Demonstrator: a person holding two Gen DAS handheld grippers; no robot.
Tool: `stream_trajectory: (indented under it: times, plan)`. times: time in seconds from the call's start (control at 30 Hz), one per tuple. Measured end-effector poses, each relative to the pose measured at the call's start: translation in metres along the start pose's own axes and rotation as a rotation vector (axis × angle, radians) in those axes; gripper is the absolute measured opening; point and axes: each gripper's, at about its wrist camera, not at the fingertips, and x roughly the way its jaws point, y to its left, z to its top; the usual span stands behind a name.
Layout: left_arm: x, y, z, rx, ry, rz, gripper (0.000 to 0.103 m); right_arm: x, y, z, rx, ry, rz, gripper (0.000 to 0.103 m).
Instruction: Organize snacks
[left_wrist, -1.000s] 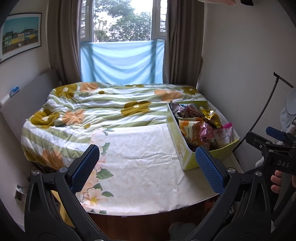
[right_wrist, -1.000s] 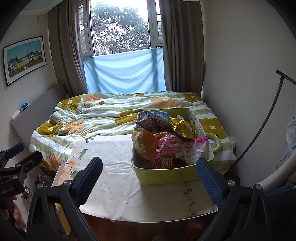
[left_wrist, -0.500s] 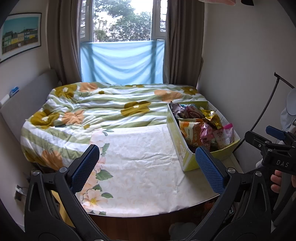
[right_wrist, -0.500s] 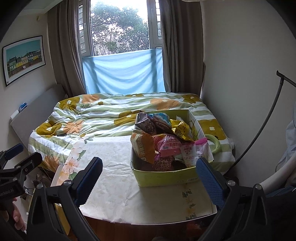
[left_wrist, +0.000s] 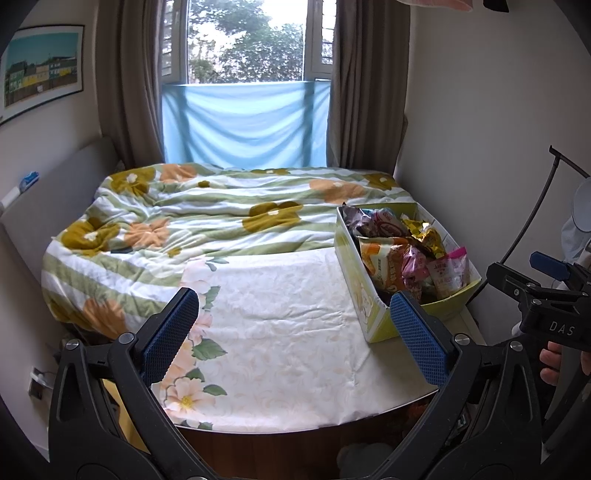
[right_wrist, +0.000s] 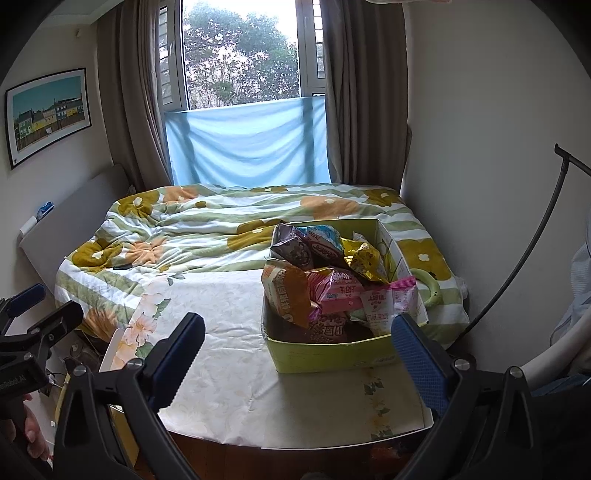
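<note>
Left gripper (left_wrist: 293, 334): jaws spread wide, blue pads bare, nothing between them; it hangs over the near edge of the white floral cloth (left_wrist: 273, 325). Right gripper (right_wrist: 297, 354): jaws equally wide apart, empty, held just short of the yellow-green box (right_wrist: 332, 356), its right pad overlapping the box's near right corner in view; contact unclear. The box sits on the cloth toward the right side, packed with snack packets (right_wrist: 332, 280) standing on end: an orange bag (right_wrist: 290, 295) at front left, pink packets beside it, a gold foil one (right_wrist: 364, 260) behind, a purple-brown one at the back. A pale green ring (right_wrist: 430, 290) lies just beside the box's right wall, possibly a handle. Beyond the cloth, a striped flowered duvet (left_wrist: 207, 221) covers the bed. Behind it, a blue sheet (left_wrist: 245, 123) hangs across the window, between brown curtains.
</note>
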Motion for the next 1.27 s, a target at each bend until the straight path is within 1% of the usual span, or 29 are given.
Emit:
stream_trajectory:
  times: [0.63, 0.87, 1.13, 1.27]
  plan:
    - [0.003, 0.004, 0.004, -0.003, 0.0, 0.005, 0.103, 0.005, 0.003, 0.003, -0.009, 0.0, 0.007, 0.101]
    - [-0.002, 0.011, 0.005, -0.007, -0.023, 0.034, 0.103, 0.005, 0.006, 0.003, -0.009, -0.002, 0.009, 0.101]
    - [-0.008, 0.012, 0.003, -0.013, -0.034, 0.022, 0.103, 0.005, 0.006, 0.003, -0.01, -0.003, 0.01, 0.101]
    - [-0.013, 0.01, 0.001, -0.005, -0.05, 0.033, 0.103, 0.005, 0.006, 0.003, -0.01, -0.004, 0.01, 0.101]
